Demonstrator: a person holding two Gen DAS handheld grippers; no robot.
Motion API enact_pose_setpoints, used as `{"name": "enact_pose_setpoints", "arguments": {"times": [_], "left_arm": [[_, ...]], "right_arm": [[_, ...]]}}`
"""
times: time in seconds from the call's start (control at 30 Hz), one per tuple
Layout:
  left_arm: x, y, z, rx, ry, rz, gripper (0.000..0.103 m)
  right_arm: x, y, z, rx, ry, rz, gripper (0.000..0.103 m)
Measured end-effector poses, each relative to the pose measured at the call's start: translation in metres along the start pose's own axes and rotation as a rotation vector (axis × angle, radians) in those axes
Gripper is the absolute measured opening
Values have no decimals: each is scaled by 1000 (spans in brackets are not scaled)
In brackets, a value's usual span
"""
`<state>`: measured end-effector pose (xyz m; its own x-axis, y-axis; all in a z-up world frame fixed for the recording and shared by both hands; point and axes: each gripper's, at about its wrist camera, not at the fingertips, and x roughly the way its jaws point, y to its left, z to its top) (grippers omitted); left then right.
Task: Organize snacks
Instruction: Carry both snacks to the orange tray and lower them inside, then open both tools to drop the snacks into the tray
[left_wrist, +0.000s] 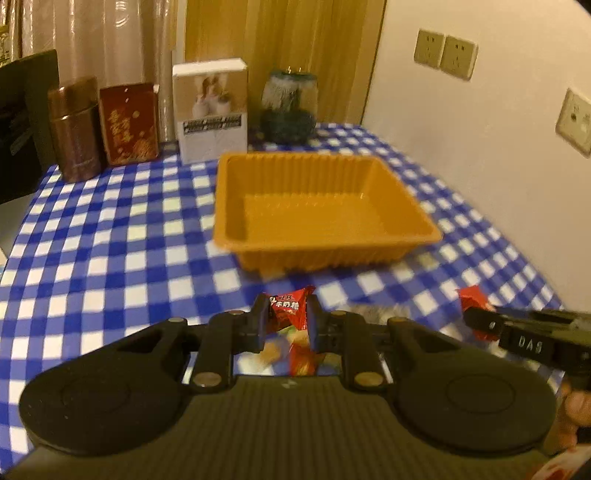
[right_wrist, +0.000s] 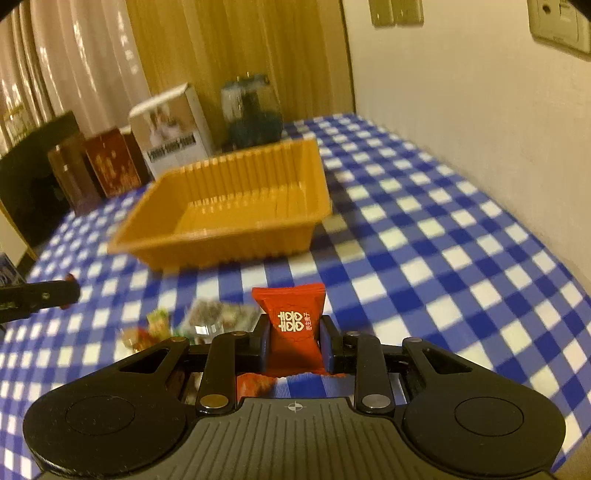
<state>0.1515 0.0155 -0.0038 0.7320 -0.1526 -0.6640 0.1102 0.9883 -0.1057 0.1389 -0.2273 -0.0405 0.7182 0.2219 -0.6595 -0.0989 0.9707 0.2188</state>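
Observation:
An empty orange plastic tray stands on the blue checked tablecloth ahead of both grippers. My left gripper is shut on a red milk-candy packet, held above the cloth short of the tray's near wall. My right gripper is shut on a red packet with white characters; it shows at the right of the left wrist view. Several loose snacks lie on the cloth below and left of the right gripper.
Behind the tray stand a brown tin, a dark red box, a white box and a glass jar. A wall with sockets runs along the right. A dark object stands at the far left.

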Motion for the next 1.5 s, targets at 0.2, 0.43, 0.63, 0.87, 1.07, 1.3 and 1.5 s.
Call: {"name": "enact_pose_setpoints", "arguments": {"times": [0.2,0.43,0.63,0.87,1.07,1.3,1.5], "left_arm": [[15,-14,34,-33,-60,-33,19],[44,-16,62,-84,-99,-50,19],[74,-8,80,-108,-109,-47,19],[112,-1,83,-120,-77,-35,19],[127,1,89,-132,-89,-24,37],[127,10,86,-149,-71,3,44],[122,15,84,-153,-64,15,44]], "right_arm": [[8,5,33,-16,-65,36,27],[34,2,65,1,-108,69,27],[64,5,91,-21,-128,88,27],[100,-5,105,-2,-91,88,27],[112,-7,107,3,-77,93,27],[119,-9,103,10,-54,98,27],[118,-8,105,26,-65,109,27]]}}
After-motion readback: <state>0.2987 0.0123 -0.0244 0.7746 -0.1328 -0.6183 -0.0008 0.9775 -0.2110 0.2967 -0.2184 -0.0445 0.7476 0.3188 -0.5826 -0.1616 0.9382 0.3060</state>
